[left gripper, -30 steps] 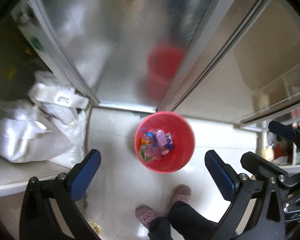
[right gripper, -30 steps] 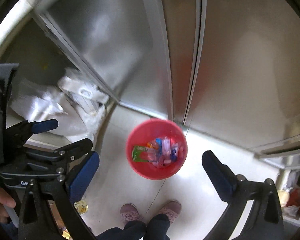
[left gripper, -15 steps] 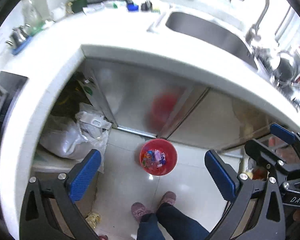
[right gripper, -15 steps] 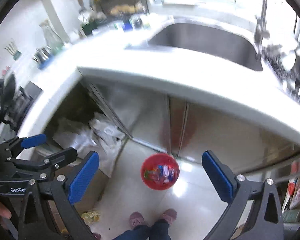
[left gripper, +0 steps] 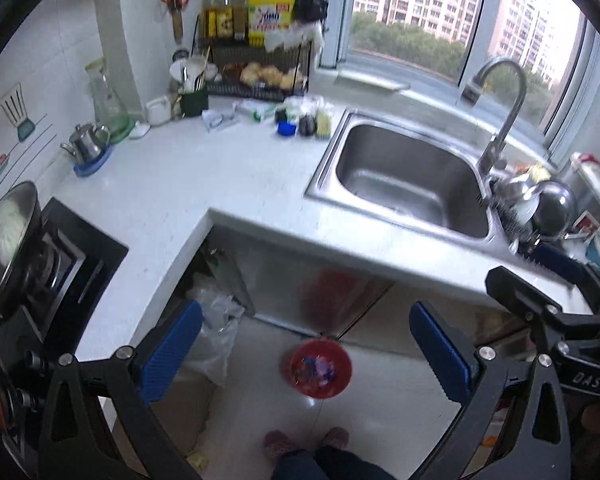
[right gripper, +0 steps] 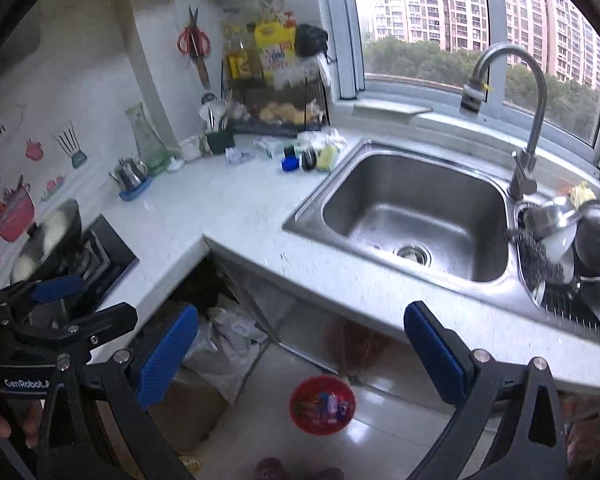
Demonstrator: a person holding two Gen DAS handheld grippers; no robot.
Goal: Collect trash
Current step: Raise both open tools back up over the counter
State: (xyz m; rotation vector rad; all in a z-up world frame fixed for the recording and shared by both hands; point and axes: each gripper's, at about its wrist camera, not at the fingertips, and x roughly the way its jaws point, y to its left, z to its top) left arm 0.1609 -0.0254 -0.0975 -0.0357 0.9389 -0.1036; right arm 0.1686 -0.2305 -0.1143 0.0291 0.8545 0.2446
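Both jaws released, held high over the kitchen floor, between pickups.

My left gripper (left gripper: 304, 354) and right gripper (right gripper: 300, 354) gaped with nothing in them. Below, the red bin (left gripper: 320, 369) stood on the floor by the cabinet doors, wrappers inside. Beyond, the worktop (right gripper: 236, 204) looked bare up front; its far edge by the sink (right gripper: 416, 216) held small clutter (right gripper: 312, 152). Next, I judged, came reaching there for trash.

Red bin (left gripper: 320, 368) of blurry, perhaps plastic, wrappers stands on floor (left gripper: 384, 408).
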